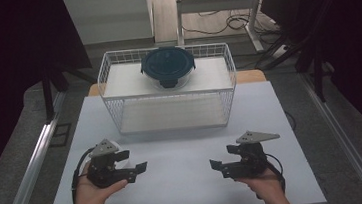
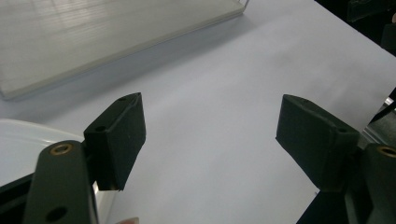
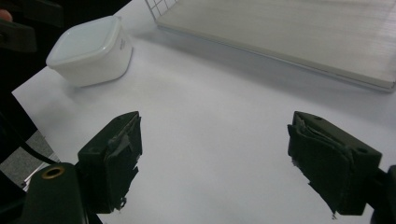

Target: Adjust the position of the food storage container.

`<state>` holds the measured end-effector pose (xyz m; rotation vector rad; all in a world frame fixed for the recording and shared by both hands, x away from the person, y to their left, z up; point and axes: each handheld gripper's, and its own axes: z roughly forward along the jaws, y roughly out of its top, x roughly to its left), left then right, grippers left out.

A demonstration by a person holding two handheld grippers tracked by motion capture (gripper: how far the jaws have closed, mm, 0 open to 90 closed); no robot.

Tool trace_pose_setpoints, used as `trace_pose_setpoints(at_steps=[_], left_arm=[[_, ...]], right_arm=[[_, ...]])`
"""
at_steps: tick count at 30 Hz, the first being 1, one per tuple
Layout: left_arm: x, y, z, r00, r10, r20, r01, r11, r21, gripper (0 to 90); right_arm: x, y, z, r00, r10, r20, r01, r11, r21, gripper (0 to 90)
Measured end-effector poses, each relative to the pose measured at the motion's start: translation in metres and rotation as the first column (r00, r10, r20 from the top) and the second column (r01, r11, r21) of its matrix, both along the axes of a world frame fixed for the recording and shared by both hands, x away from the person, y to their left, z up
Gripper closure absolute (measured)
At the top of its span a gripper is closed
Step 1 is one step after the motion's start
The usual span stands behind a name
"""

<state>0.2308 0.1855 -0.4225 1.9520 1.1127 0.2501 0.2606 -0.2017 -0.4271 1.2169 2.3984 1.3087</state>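
Across the white table (image 1: 186, 182) sits a white wire basket (image 1: 168, 90) with a shelf board on top, placed at the far edge so the near half stays free for both hands to work. On that shelf rests a round container with a dark blue clip lid (image 1: 167, 67), well apart from either hand. Just beside the left gripper (image 1: 136, 169), on its outer side, lies a small white lidded box (image 3: 91, 51); it is probably the thing to be picked up, being the nearest object to the jaws. In the left gripper view its pale rim (image 2: 23, 144) shows behind the left-hand jaw, outside the gap rather than between the jaws. Both hands hold their grippers low over the table, tips pointing inward at each other. The left gripper's jaws stand wide apart with nothing between them, and so do those of the right gripper (image 1: 215, 164).
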Motion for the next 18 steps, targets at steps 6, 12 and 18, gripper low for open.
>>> trace_pose_setpoints(at_steps=[6,12,18], left_arm=[[-0.009,0.022,0.008,0.9994,0.032,0.015,-0.032,0.9994,0.009,24.3],[-0.009,0.046,0.015,0.9971,0.075,0.017,-0.075,0.9968,0.027,25.2],[-0.003,0.077,0.013,0.9876,0.156,-0.019,-0.154,0.9862,0.060,25.9]], right_arm=[[0.002,-0.004,-0.005,0.9997,-0.014,-0.018,0.014,0.9998,-0.013,17.5],[0.003,-0.006,-0.008,0.9993,-0.018,-0.034,0.018,0.9998,-0.013,18.5],[0.001,-0.004,-0.007,0.9995,-0.004,-0.030,0.003,0.9997,-0.026,19.0]])
